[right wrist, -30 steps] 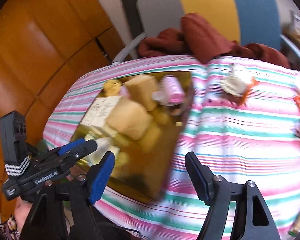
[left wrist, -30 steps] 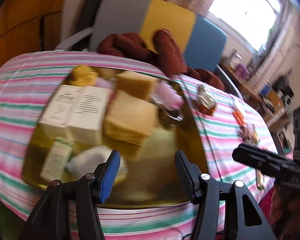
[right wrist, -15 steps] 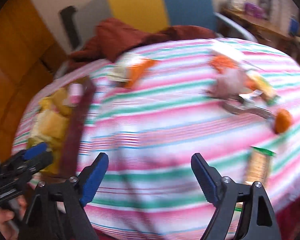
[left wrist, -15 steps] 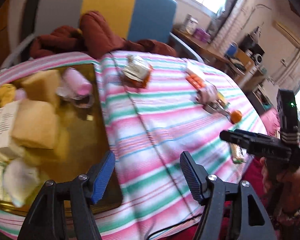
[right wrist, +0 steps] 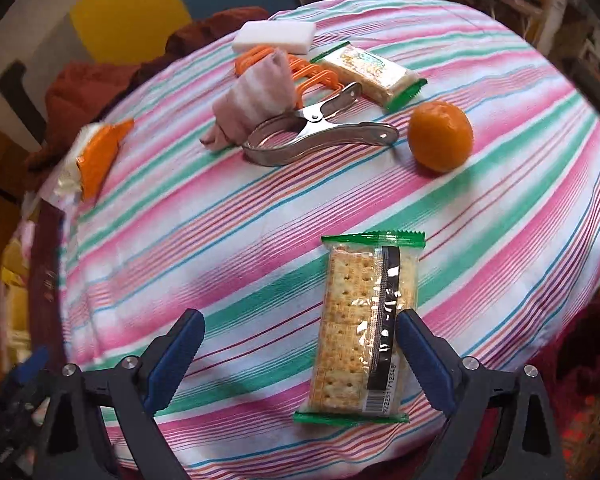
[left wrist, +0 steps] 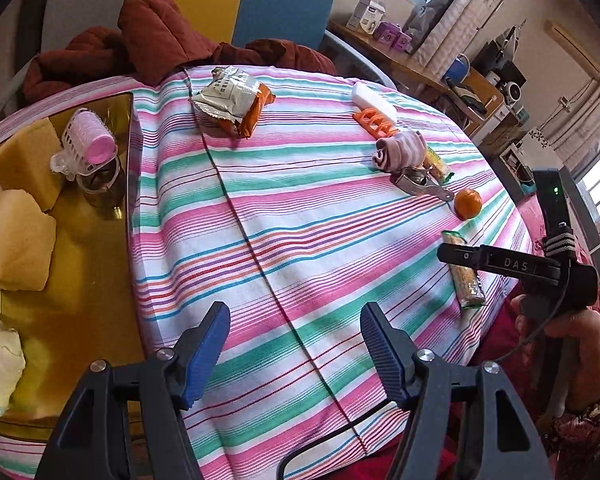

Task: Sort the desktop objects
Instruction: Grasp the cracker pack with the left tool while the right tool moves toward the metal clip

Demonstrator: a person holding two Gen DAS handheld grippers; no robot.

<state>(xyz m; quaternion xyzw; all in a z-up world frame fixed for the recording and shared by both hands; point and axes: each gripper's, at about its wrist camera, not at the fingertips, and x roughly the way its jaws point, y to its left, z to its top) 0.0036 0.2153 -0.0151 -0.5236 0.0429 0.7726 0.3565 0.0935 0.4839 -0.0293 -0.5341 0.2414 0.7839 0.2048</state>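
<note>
My right gripper (right wrist: 298, 354) points down at the near edge of the pink-and-green striped tablecloth (right wrist: 204, 240); its blue-padded jaws are opening, already wide, nothing pressed between them. The clear, green-ended packet of square crackers (right wrist: 360, 328) lies flat on the cloth, lengthwise toward me, its right edge just beside the right pad and well clear of the left one. I judge this packet the next pick. It should be light, but the crackers inside are brittle and the glossy film looks slippery, so I would straddle it across the short width near the middle and close gently; a hard squeeze risks snapping the stack, and the crimped ends would only crumple. I need to shift right a little to centre it first. My left gripper (left wrist: 296, 350) hangs empty over bare cloth, jaws fairly wide, beside the shiny gold tray (left wrist: 80, 288) that already holds yellow foam blocks (left wrist: 14, 236) and a pink plastic hair roller (left wrist: 90, 146). Farther back lie a round orange fruit (right wrist: 440, 136), a steel spring clamp (right wrist: 320, 132), a rolled pinkish striped cloth (right wrist: 256, 96), a second cracker packet (right wrist: 370, 70), and a white foam block (right wrist: 274, 36).
</note>
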